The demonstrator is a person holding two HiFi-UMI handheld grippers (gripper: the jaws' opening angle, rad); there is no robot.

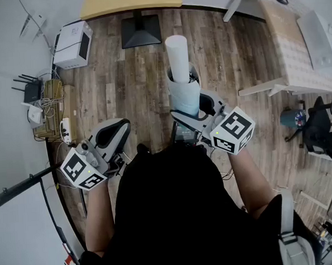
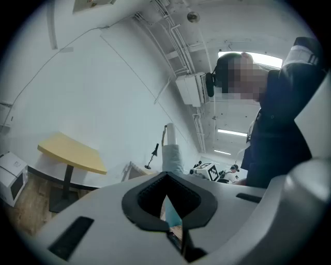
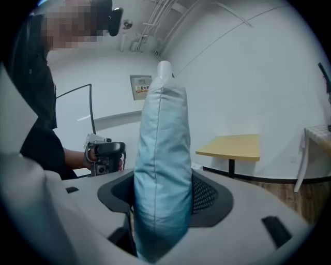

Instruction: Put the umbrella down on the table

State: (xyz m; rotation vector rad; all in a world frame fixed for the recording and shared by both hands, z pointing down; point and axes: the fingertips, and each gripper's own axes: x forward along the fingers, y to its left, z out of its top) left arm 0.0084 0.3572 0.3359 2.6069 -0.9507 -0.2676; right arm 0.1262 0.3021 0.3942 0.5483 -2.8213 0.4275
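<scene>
Umbrella [image 1: 184, 91] in its light-blue sleeve stands upright in the air over the wood floor [image 1: 234, 58], well apart from the yellow table [image 1: 130, 1]. My right gripper [image 1: 190, 108] clamps it mid-sleeve with wide jaws, hand out in front. My left gripper [image 1: 114, 131] is beside it, jaws together and empty. Its view shows the umbrella's white end.
</scene>
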